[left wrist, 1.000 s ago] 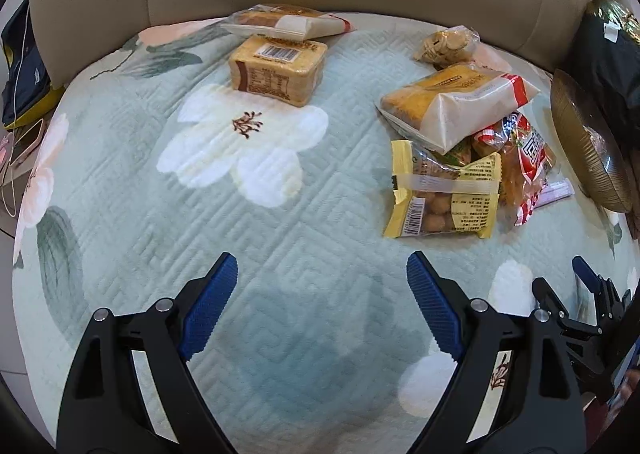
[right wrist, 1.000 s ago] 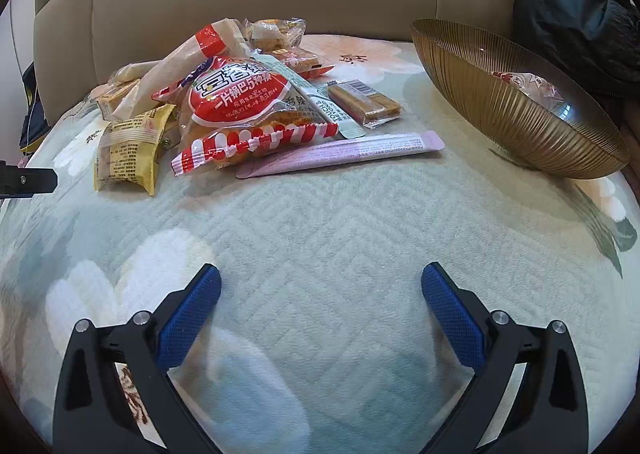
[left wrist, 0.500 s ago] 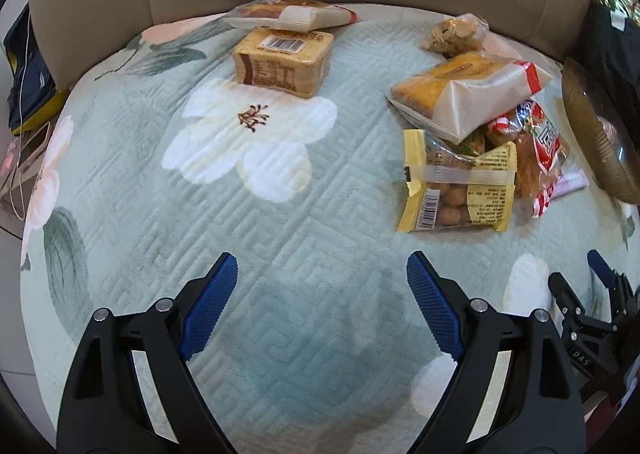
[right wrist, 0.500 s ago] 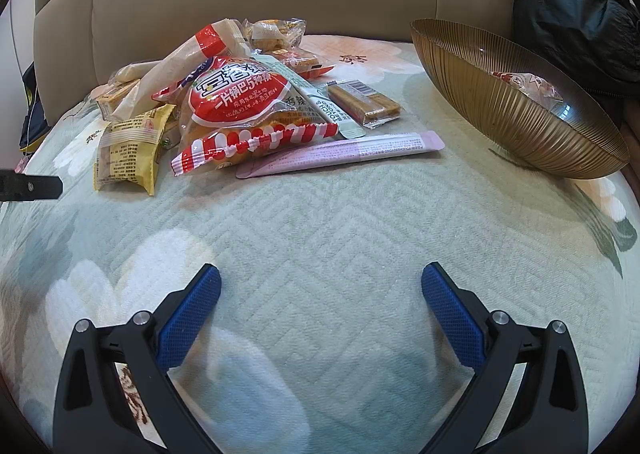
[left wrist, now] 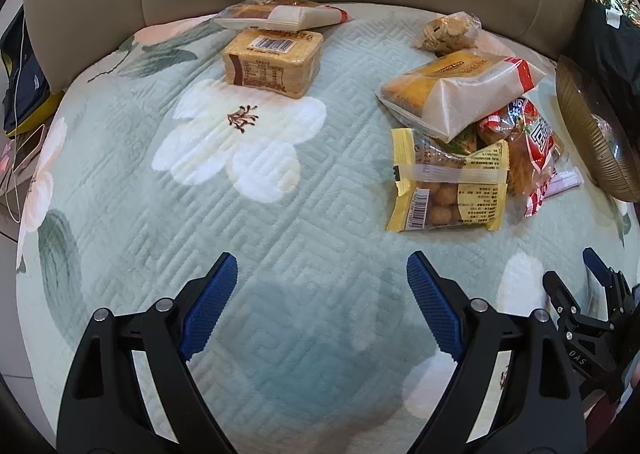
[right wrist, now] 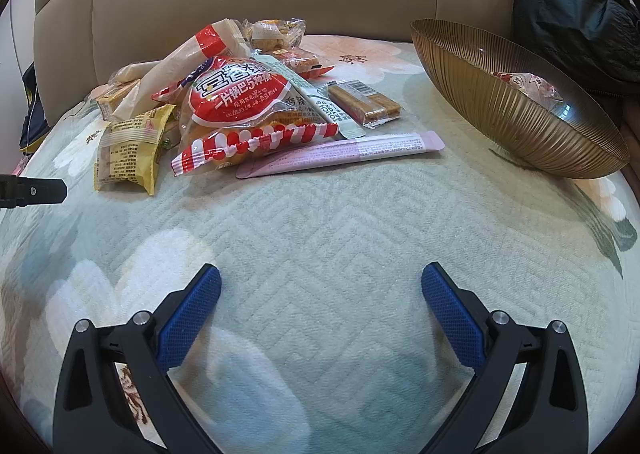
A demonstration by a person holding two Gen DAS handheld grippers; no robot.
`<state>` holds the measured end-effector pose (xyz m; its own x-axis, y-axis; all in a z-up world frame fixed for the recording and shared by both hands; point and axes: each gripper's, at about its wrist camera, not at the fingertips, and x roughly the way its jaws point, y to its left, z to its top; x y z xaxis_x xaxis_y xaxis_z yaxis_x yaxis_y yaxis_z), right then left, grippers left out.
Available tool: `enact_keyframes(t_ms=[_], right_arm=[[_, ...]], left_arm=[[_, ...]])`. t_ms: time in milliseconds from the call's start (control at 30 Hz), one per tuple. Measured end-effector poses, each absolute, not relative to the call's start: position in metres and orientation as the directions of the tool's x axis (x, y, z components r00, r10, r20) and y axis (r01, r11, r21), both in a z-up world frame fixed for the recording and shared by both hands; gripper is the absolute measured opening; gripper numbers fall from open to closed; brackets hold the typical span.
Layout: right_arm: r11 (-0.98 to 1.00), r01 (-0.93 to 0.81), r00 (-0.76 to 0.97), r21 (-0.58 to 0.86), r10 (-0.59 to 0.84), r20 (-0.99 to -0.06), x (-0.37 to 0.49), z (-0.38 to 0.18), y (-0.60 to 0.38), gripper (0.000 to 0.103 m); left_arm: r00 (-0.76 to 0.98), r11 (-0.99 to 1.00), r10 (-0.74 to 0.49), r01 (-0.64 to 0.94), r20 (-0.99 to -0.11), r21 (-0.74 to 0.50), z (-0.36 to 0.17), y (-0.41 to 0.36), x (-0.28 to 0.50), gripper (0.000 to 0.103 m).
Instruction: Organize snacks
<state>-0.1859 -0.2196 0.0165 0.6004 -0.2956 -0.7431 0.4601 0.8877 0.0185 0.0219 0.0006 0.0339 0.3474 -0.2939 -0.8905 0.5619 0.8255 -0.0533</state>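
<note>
Left claw and right claw: both wide, holding nothing; yellow snack pack lies centre right of the frame.

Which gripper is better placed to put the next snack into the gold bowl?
Probably the right gripper: it is open and empty, with the gold bowl and the pink stick pack just ahead. The left gripper faces away from the bowl.

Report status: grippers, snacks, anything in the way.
Left gripper open, empty; right gripper open, empty. Snack pile loose on the quilt; one packet in the gold bowl. Nothing in the way.
</note>
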Motion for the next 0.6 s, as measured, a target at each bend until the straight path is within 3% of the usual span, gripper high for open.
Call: enact_keyframes(t_ms=[600], right_arm=[[0.887,0.461,0.599,0.017,-0.297,-0.743,-0.186,0.017,-0.22,0.098]], left_arm=[[0.34,0.818,-0.256,0.576,-0.905,-0.015,0.023,-0.006,0.019,0.087]])
